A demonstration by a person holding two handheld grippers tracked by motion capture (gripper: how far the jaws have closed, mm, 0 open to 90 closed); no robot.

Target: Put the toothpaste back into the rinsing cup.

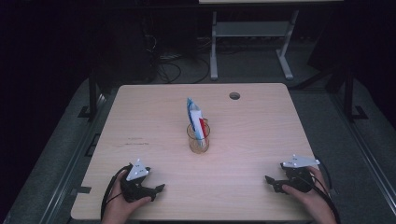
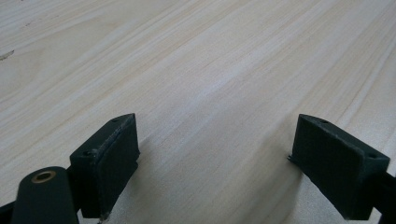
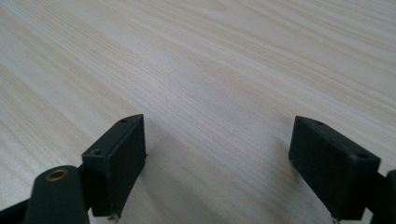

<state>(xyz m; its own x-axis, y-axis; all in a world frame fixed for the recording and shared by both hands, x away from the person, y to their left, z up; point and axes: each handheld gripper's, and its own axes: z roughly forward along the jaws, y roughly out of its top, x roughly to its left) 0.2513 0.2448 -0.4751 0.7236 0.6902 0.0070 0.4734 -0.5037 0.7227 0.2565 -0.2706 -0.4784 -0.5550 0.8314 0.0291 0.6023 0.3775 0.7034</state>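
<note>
Here both grippers (image 1: 156,189) (image 1: 272,182) rest open on table (image 1: 261,140)

Each hand grips a black gripper, the left gripper (image 1: 159,188) and the right gripper (image 1: 269,180), each topped by a pale grey three-cornered plate and trailing a looped black cable. Both gripper views show blocky matt-black jaws (small screw holes on top) and a brass-ringed hole at lower left.
</note>
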